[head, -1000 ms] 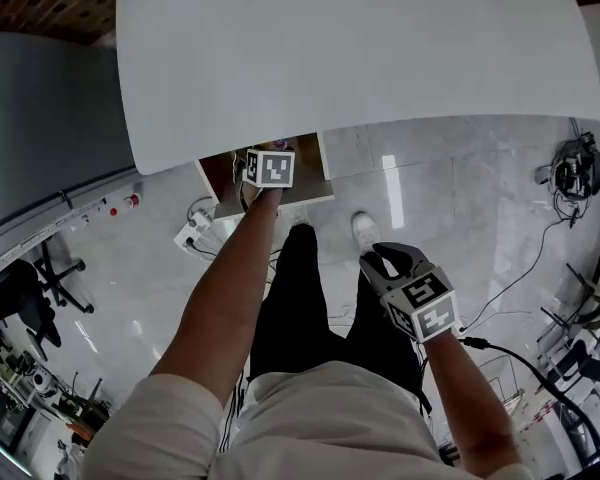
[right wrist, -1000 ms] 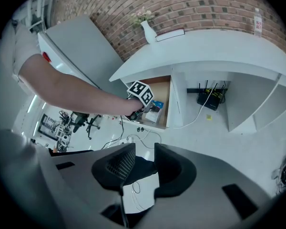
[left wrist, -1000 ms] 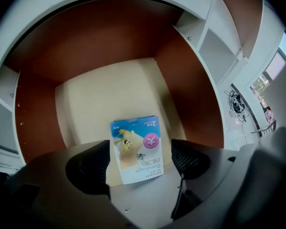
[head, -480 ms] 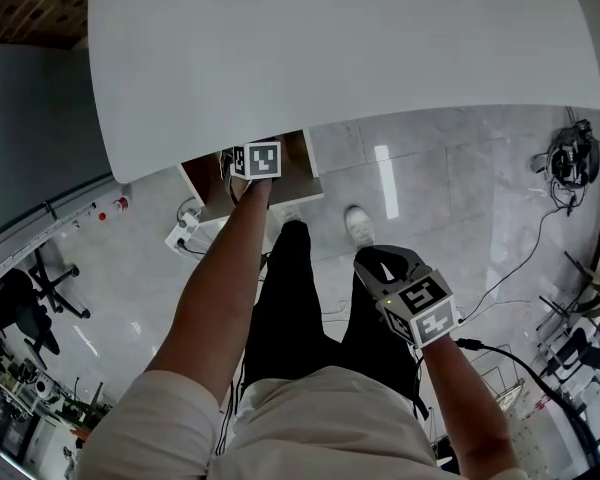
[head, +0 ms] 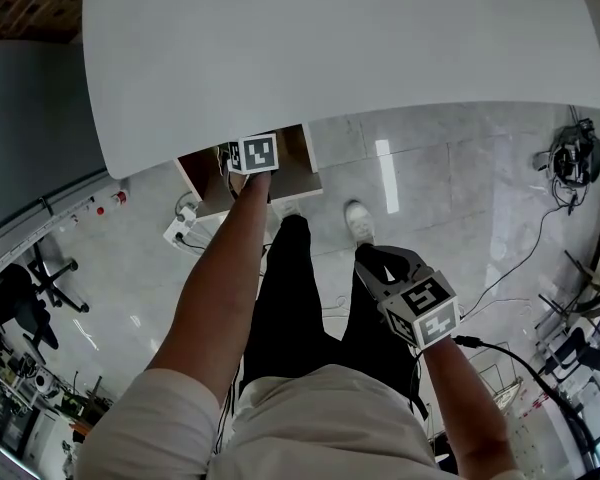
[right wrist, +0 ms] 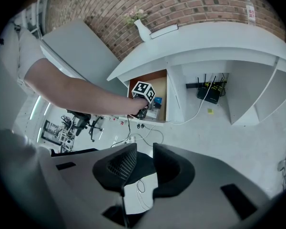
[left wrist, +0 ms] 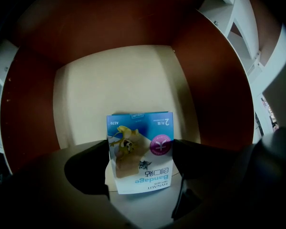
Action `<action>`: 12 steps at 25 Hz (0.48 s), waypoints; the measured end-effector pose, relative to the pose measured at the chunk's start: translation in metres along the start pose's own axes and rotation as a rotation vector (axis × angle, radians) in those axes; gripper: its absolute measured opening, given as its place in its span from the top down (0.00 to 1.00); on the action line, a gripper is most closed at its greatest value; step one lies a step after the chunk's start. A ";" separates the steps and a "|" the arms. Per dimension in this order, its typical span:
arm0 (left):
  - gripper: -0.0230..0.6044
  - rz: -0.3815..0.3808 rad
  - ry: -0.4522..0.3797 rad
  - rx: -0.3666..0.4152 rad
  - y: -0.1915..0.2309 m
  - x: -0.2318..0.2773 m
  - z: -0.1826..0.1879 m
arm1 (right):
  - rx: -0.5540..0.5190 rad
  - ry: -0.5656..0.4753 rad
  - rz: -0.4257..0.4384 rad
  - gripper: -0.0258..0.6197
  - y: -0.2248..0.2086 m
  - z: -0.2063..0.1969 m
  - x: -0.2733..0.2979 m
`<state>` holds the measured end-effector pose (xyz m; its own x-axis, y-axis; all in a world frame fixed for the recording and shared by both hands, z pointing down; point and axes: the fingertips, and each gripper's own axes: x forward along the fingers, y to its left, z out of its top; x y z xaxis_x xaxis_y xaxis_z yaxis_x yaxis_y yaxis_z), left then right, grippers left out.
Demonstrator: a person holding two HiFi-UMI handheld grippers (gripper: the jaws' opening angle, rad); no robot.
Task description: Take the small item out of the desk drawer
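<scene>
A small blue and white bandage packet stands upright on the pale floor of the open wooden drawer. My left gripper is inside the drawer, its dark jaws closed against the packet's two side edges. In the head view only the left gripper's marker cube shows at the drawer under the white desk top. My right gripper hangs low by the person's leg, away from the desk. Its jaws are closing with a gap left and nothing between them.
The drawer's brown side walls close in around the left gripper. From the right gripper view, the left arm reaches to the drawer. Cables and a power strip lie on the grey tiled floor, and a white vase stands on the desk.
The head view has shifted a little, so desk and drawer sit slightly further left. The left gripper stays at the drawer. The right gripper has hardly moved.
</scene>
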<state>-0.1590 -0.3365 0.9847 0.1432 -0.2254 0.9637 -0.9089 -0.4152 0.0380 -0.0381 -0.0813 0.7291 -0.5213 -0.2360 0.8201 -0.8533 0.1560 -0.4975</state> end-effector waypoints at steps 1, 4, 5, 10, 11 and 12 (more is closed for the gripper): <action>0.34 -0.007 0.000 -0.002 0.000 0.001 -0.001 | 0.001 -0.002 0.002 0.77 0.000 0.000 0.001; 0.34 -0.022 0.003 -0.001 0.001 0.002 -0.001 | 0.013 -0.007 0.006 0.78 -0.001 0.001 0.003; 0.34 -0.023 0.002 0.000 0.001 0.002 -0.001 | 0.015 -0.008 0.006 0.78 -0.002 0.001 0.003; 0.34 -0.027 0.013 0.012 0.001 -0.004 -0.002 | 0.000 -0.005 0.010 0.78 0.001 0.000 0.001; 0.34 -0.029 0.015 0.014 0.003 -0.005 -0.002 | -0.003 -0.007 0.011 0.78 0.003 0.002 0.001; 0.34 -0.030 0.016 0.014 0.004 -0.006 -0.002 | -0.004 -0.010 0.013 0.78 0.004 0.004 0.000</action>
<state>-0.1643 -0.3346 0.9800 0.1641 -0.1989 0.9662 -0.8986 -0.4342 0.0632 -0.0414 -0.0842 0.7263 -0.5325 -0.2434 0.8107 -0.8464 0.1628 -0.5070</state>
